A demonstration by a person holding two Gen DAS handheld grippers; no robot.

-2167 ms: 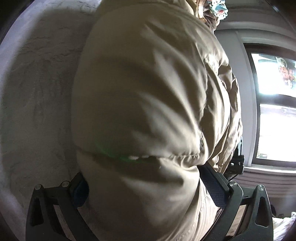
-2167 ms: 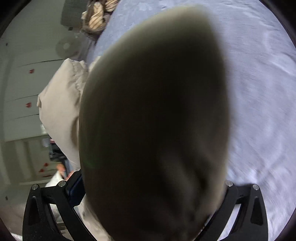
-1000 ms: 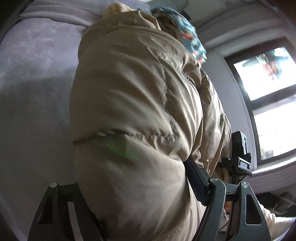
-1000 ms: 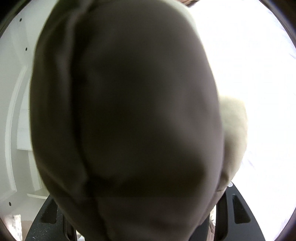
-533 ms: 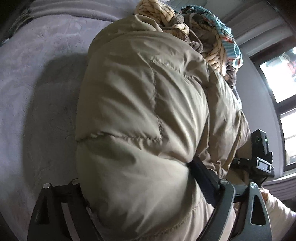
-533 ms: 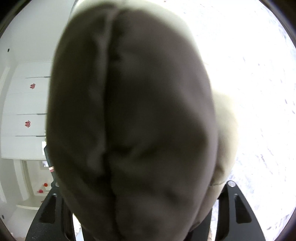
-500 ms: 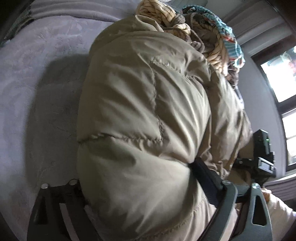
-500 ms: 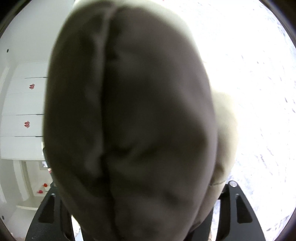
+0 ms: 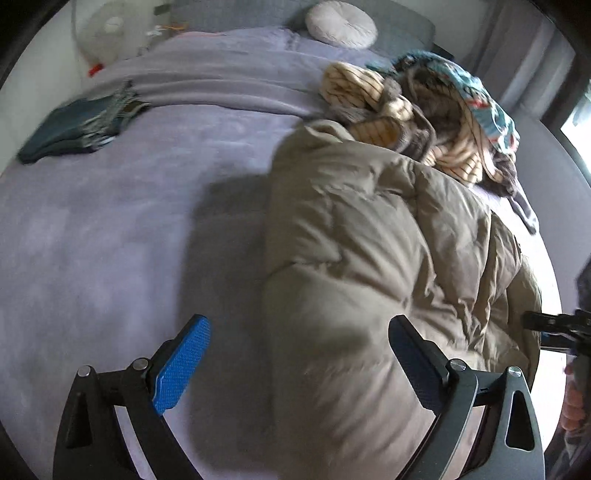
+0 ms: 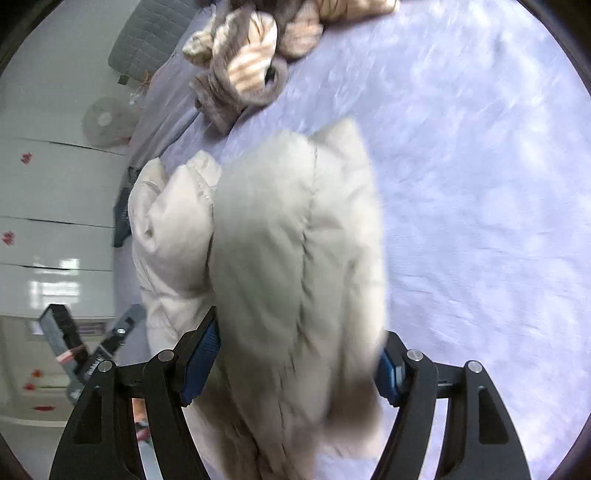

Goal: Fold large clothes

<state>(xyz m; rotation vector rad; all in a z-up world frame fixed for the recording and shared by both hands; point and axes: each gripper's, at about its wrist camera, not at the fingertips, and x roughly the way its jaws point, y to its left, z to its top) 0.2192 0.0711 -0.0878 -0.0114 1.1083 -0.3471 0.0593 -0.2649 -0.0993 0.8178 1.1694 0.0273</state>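
A beige puffer jacket (image 9: pixel 373 266) lies bunched on the lilac bedspread (image 9: pixel 110 236). My left gripper (image 9: pixel 299 362) is open; its left pad stands clear over the bedspread and its right pad rests against the jacket. In the right wrist view the jacket (image 10: pixel 288 266) fills the space between the fingers. My right gripper (image 10: pixel 299 365) is shut on a thick fold of it, blue pads pressing both sides, just above the bedspread (image 10: pixel 480 192).
A heap of striped and patterned clothes (image 9: pixel 436 114) lies beyond the jacket, also in the right wrist view (image 10: pixel 243 66). A folded dark garment (image 9: pixel 74 125) sits at the bed's far left. A round cushion (image 9: pixel 340 22) and a fan (image 9: pixel 107 33) are at the bed's head.
My left gripper has opened and let go of the jacket, which has dropped onto the bed. The right gripper has lowered with its fold still held.
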